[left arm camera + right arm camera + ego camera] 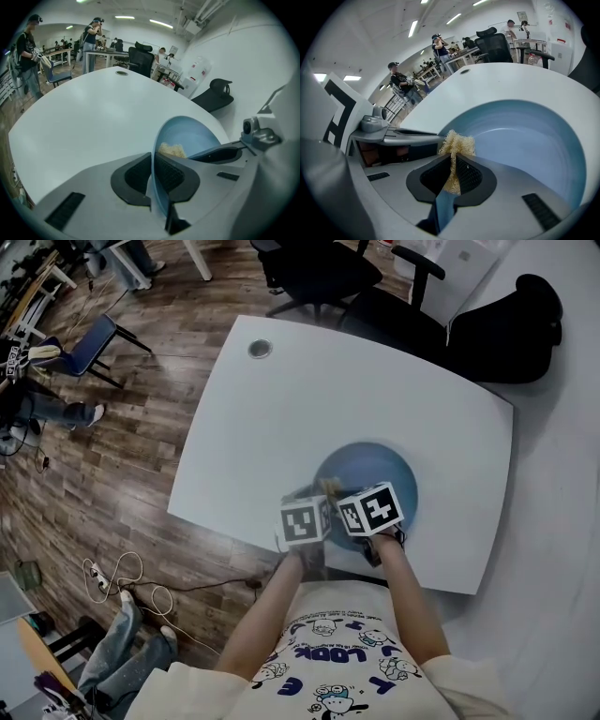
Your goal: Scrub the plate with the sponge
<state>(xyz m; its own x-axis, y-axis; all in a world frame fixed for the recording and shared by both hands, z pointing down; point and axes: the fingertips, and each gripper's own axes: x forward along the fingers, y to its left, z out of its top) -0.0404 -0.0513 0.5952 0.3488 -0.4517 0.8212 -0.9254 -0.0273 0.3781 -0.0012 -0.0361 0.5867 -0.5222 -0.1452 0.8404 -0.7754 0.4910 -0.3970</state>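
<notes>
A light blue plate [370, 476] lies on the white table [328, 409] near its front edge. My left gripper [153, 176] is shut on the plate's [187, 136] near rim, which stands edge-on between its pads. My right gripper [452, 172] is shut on a straw-coloured fibrous sponge [457, 146], which rests over the near left part of the plate [525, 140]. In the left gripper view the sponge [172, 150] shows inside the plate, beside the right gripper's body. In the head view both grippers' marker cubes [305, 519] hide the jaws and most of the sponge [329, 487].
A round cable grommet [260, 349] sits at the table's far left. Black office chairs [319, 273] and a dark bag [506, 329] stand beyond the far edge. People stand by other desks in the background. Cables lie on the wooden floor [122, 577] to the left.
</notes>
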